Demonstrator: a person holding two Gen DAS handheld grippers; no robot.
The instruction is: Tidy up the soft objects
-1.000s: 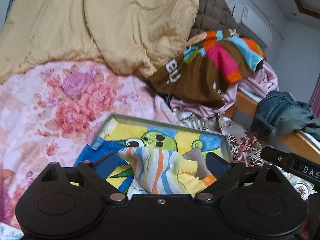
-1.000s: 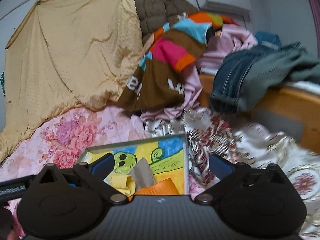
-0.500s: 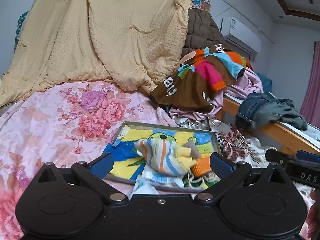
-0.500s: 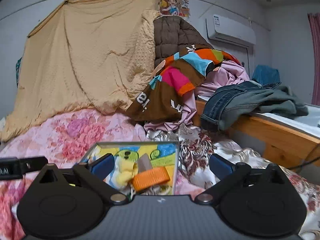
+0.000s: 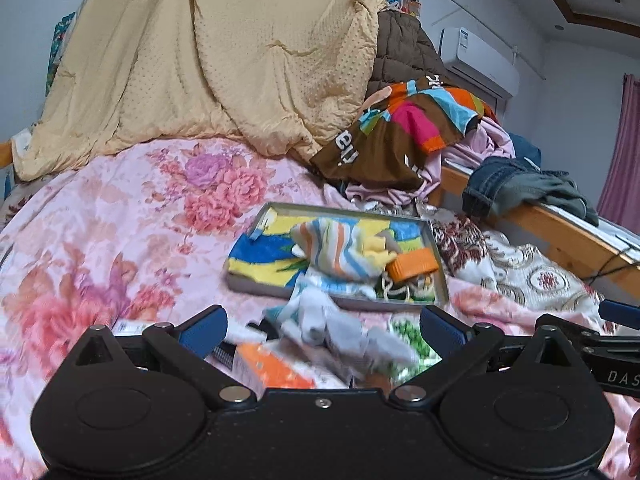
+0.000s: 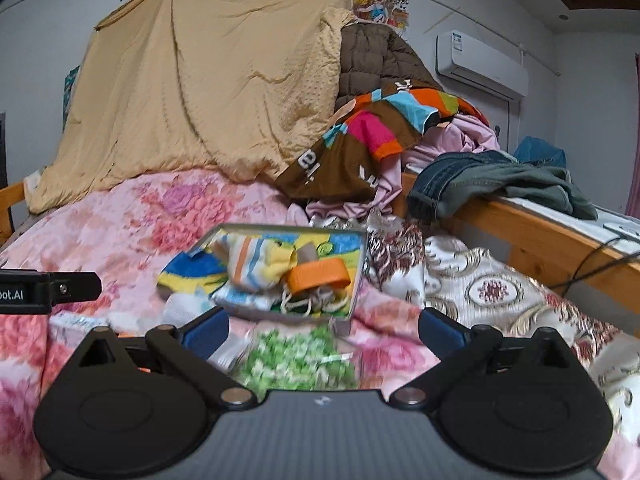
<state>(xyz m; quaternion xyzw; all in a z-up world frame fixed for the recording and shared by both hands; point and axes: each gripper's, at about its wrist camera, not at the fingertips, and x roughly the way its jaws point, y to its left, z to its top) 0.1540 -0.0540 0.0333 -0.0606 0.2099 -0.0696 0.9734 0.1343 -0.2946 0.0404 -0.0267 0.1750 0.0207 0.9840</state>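
Note:
A grey metal tray (image 5: pixel 439 276) (image 6: pixel 356 300) lies on the floral bed. It holds a cartoon-print towel (image 5: pixel 256 258), a striped cloth (image 5: pixel 336 250) (image 6: pixel 250 262), an orange band (image 5: pixel 412 266) (image 6: pixel 318 274) and a cord. In front of the tray, blurred, are a whitish-grey soft item (image 5: pixel 332 326), an orange box (image 5: pixel 272 368) and a green patterned packet (image 6: pixel 296 356). My left gripper (image 5: pixel 320 326) is open, low and short of the tray, with nothing between its fingers. My right gripper (image 6: pixel 322 326) is open too, above the green packet.
A tan quilt (image 5: pixel 208 60) hangs at the back. A heap of clothes (image 5: pixel 404 136) rises behind the tray on the right. Jeans (image 6: pixel 480 178) drape over a wooden bed rail (image 6: pixel 540 240). A cable (image 6: pixel 592 264) crosses a patterned cloth on the right.
Both grippers have pulled back from the tray, which now looks smaller and farther. The striped cloth stays in the tray. Loose items in front of the tray have come into view.

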